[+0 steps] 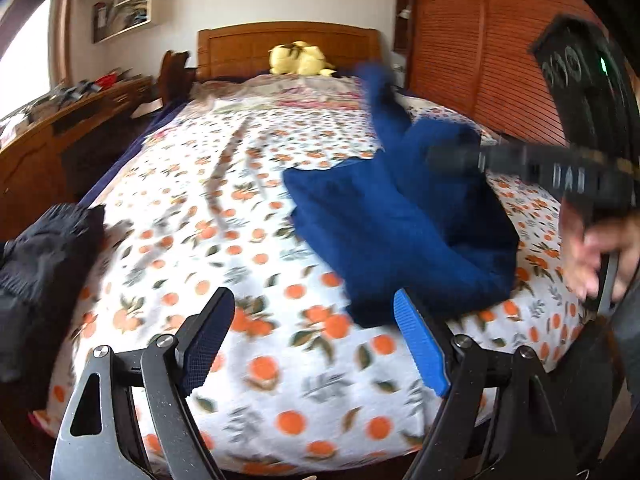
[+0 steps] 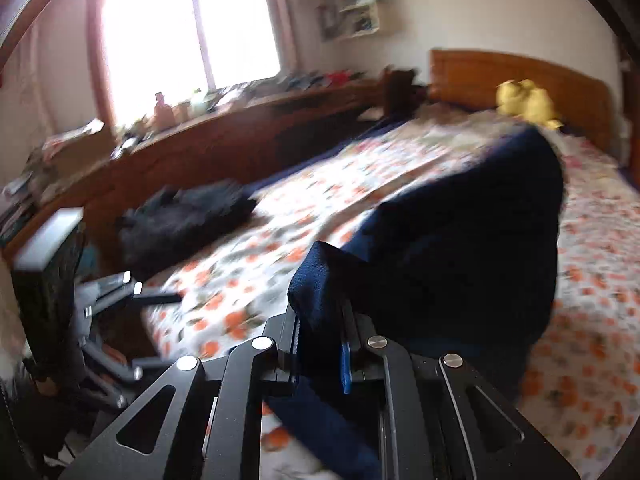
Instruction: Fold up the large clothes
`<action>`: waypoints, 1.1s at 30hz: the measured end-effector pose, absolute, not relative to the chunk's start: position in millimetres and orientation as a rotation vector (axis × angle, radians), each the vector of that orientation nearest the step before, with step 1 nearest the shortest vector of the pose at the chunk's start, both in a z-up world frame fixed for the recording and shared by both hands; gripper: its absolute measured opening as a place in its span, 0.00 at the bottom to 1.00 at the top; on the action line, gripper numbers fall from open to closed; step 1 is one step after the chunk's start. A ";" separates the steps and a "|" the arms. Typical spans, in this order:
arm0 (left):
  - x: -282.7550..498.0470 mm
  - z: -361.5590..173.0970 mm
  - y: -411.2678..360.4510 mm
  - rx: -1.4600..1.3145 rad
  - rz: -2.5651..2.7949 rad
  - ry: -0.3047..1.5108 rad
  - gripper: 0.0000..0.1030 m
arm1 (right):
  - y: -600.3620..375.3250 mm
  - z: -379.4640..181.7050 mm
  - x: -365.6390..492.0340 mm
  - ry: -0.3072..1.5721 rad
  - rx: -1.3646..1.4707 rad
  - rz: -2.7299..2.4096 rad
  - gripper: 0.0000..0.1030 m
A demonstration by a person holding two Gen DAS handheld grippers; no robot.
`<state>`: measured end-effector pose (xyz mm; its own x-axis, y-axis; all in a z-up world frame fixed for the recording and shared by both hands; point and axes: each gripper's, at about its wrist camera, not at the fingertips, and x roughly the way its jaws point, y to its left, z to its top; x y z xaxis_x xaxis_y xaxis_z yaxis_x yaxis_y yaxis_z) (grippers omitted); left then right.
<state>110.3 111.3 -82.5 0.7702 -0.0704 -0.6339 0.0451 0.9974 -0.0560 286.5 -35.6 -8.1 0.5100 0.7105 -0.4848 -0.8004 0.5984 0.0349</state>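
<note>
We've got the blue garment (image 1: 400, 216) bunched up on the bed (image 1: 240, 248), over toward 3 o'clock from the middle in the left wrist view. Our right gripper (image 2: 322, 344) is pinching a fold of it, cloth poking out above the jaws. Left gripper (image 1: 316, 340) is spread wide with nothing in it, just above the sheet. A black pile (image 1: 44, 264) sits at 9 o'clock, and a yellow plush (image 1: 300, 60) at 12 by the headboard.
</note>
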 end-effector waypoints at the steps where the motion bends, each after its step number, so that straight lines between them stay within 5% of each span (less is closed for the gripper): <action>1: 108.7 -84.2 117.0 -0.043 -0.052 0.690 0.80 | -27.6 -17.9 289.0 0.508 -0.209 0.921 0.15; 6: 103.8 -87.2 127.7 -0.052 -0.035 0.692 0.80 | -12.4 -33.5 312.2 0.605 -0.176 0.926 0.19; 16: 109.8 -81.9 109.3 -0.043 -0.066 0.679 0.80 | -74.4 6.2 292.9 0.477 -0.131 0.847 0.34; 25: 124.0 -77.5 88.9 -0.028 -0.085 0.672 0.80 | -90.6 -93.2 317.2 0.739 -0.218 0.748 0.35; 33: 131.9 -85.9 84.1 -0.021 -0.075 0.702 0.80 | -96.3 -103.2 314.0 0.690 -0.182 0.746 0.35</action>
<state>131.9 84.1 -85.9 0.7609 -0.0760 -0.6444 0.0616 0.9971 -0.0448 314.0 -96.3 -103.2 0.5280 0.5630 -0.6359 -0.6776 0.7306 0.0842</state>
